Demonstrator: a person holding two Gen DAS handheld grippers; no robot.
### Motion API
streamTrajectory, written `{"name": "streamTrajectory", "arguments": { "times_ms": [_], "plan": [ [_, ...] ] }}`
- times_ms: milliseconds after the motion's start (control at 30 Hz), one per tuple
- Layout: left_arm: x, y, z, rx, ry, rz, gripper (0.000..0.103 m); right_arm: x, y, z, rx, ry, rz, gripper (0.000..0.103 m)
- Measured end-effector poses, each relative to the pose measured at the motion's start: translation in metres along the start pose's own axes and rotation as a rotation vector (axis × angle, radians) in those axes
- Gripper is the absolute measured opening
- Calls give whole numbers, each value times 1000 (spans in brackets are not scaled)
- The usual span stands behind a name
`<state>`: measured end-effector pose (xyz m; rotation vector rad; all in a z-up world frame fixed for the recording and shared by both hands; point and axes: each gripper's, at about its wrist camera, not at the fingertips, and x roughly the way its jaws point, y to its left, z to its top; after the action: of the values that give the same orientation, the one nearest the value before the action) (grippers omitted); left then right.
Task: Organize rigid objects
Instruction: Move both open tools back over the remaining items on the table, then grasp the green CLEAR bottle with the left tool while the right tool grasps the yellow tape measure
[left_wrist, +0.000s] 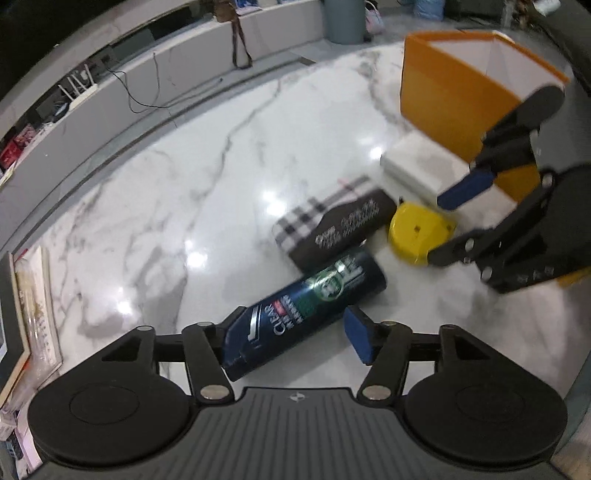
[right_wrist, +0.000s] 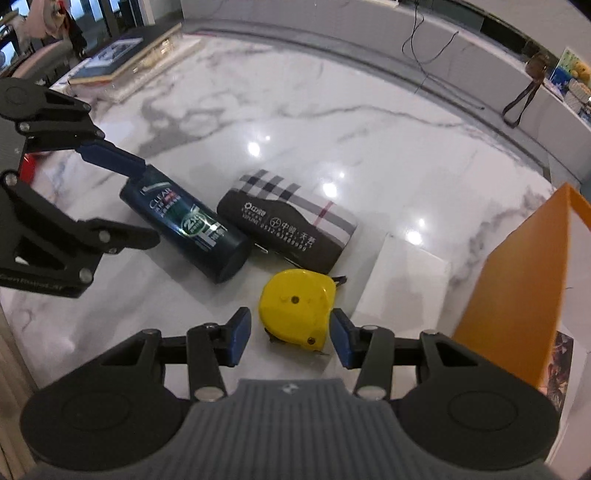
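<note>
A dark blue CLEAR shampoo bottle (left_wrist: 306, 295) (right_wrist: 184, 225) lies on its side on the marble table (left_wrist: 166, 206). My left gripper (left_wrist: 295, 332) (right_wrist: 144, 201) straddles its cap end with the jaws apart; one blue pad (left_wrist: 360, 339) stands just clear of the bottle and the other is hidden behind it. A yellow tape measure (right_wrist: 295, 306) (left_wrist: 413, 232) lies flat between the blue pads (right_wrist: 238, 332) of my right gripper (right_wrist: 290, 332) (left_wrist: 450, 223), with a small gap on each side. A black case with a plaid end (right_wrist: 284, 229) (left_wrist: 336, 229) lies between bottle and tape measure.
An open orange box (left_wrist: 450, 99) (right_wrist: 517, 288) stands at the right, with a flat white box (left_wrist: 417, 166) (right_wrist: 402, 280) lying against it. Framed pictures (right_wrist: 110, 66) lie at the table's far left. A grey ledge with cables (left_wrist: 155, 85) runs behind the table.
</note>
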<state>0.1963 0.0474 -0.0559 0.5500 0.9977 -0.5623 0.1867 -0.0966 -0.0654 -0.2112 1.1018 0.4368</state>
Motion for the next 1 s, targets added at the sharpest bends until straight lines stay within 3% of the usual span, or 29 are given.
{"name": "streamTrajectory", "arguments": {
  "times_ms": [200,267,500,600,667,733,833,1000],
  "plan": [
    [14,7,-5,22,-3,-7,78,17,8,9,-16,46,-32,53],
    [17,8,-3,31,-11,-20,85,21,7,11,-11,59,-36,52],
    [32,0,2,67,10,-69,89,28,6,13,16,79,-8,51],
    [35,-4,-2,66,45,-69,80,26,13,10,-15,74,10,51],
    [35,-4,-6,31,90,-97,69,25,19,7,-32,76,25,51],
    [34,-3,-11,1,134,-117,66,23,25,4,-54,77,41,51],
    [28,-6,-18,-12,144,-124,66,21,33,0,-85,79,38,51],
    [23,-9,-17,-36,92,-99,74,21,32,0,-74,82,32,53]
  ]
}}
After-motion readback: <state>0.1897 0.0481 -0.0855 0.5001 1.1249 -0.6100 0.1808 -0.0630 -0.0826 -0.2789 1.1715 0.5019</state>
